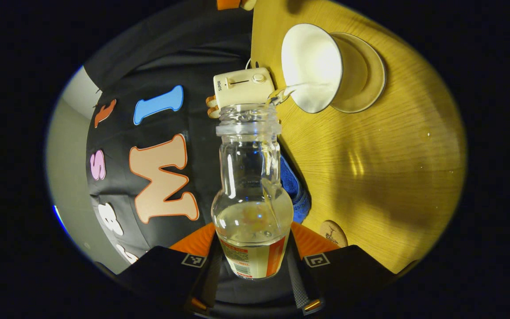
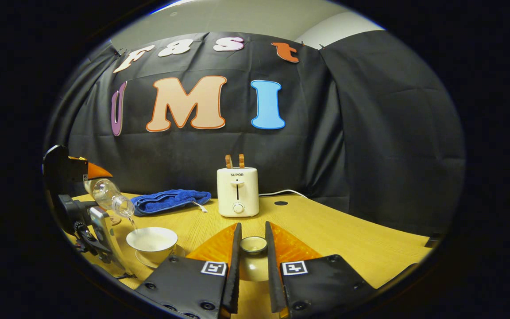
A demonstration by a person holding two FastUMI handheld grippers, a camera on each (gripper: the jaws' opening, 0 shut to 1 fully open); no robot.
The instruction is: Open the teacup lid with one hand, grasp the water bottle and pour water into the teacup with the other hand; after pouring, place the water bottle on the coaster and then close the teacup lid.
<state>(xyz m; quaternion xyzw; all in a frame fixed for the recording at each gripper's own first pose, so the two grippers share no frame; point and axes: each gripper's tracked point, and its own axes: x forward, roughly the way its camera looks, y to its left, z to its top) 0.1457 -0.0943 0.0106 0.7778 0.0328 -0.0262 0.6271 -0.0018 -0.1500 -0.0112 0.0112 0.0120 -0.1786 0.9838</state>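
My left gripper [image 1: 252, 254] is shut on a clear water bottle [image 1: 251, 177], tipped on its side with its open mouth over the white teacup [image 1: 311, 66]. A thin stream of water runs from the mouth into the cup, which sits on its saucer [image 1: 363, 73]. In the right gripper view the left gripper [image 2: 82, 186] holds the tilted bottle [image 2: 110, 197] above the teacup [image 2: 152, 241]. My right gripper [image 2: 253, 252] is shut on the teacup lid [image 2: 253, 246], held above the table to the right of the cup. A round wooden coaster [image 1: 333, 233] lies on the table.
A cream toaster [image 2: 237, 191] with two slices in it stands at the back of the wooden table [image 2: 348, 239]. A blue towel [image 2: 168, 200] lies left of it. The toaster's white cord [image 2: 281, 192] runs to the right.
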